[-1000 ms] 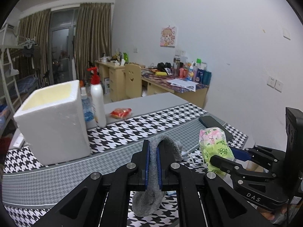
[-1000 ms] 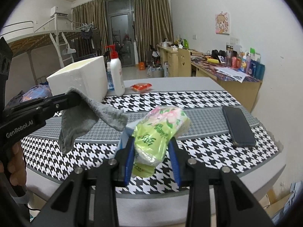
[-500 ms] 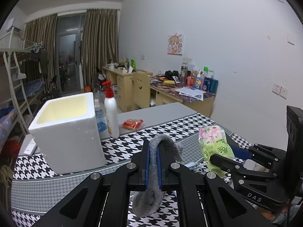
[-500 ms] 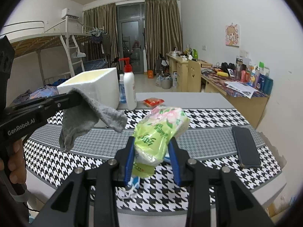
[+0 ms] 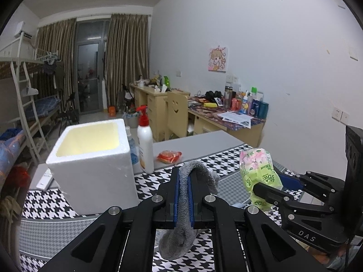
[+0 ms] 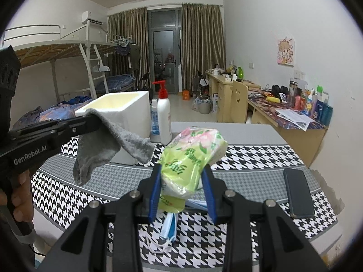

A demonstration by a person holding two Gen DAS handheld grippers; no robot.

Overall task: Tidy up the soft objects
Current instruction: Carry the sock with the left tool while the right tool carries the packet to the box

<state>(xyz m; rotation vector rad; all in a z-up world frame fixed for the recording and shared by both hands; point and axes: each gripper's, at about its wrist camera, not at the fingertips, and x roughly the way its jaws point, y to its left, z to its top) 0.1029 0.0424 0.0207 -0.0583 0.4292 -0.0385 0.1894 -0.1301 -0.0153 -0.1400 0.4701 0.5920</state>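
The left hand-held gripper (image 5: 183,195) is clamped on a grey sock (image 5: 181,231), with its blue pads pressed together on the cloth. The sock is folded over the fingers: one end hangs down below them, the other falls ahead and to the right, so its long axis runs roughly up and down; its toe end is partly hidden behind the black linkage. The right hand-held gripper (image 6: 181,195) is closed on a green tissue pack (image 6: 192,158) with a flower print. The long axis of the pack leans up and forward, away from the fingers, and its lower end is squeezed between the pads. Below this gripper, a blue face mask (image 6: 169,226) lies on the houndstooth worktop (image 6: 249,156), mostly covered by the fingers, so its shape is hard to make out. Ahead and left of both grippers stands an open white foam box (image 5: 95,165); its inside bottom is not visible. Just right of the box stands a white pump bottle (image 5: 145,145), with a small blue bottle half hidden behind it. A black phone (image 6: 297,195) lies to the right, near the worktop edge.
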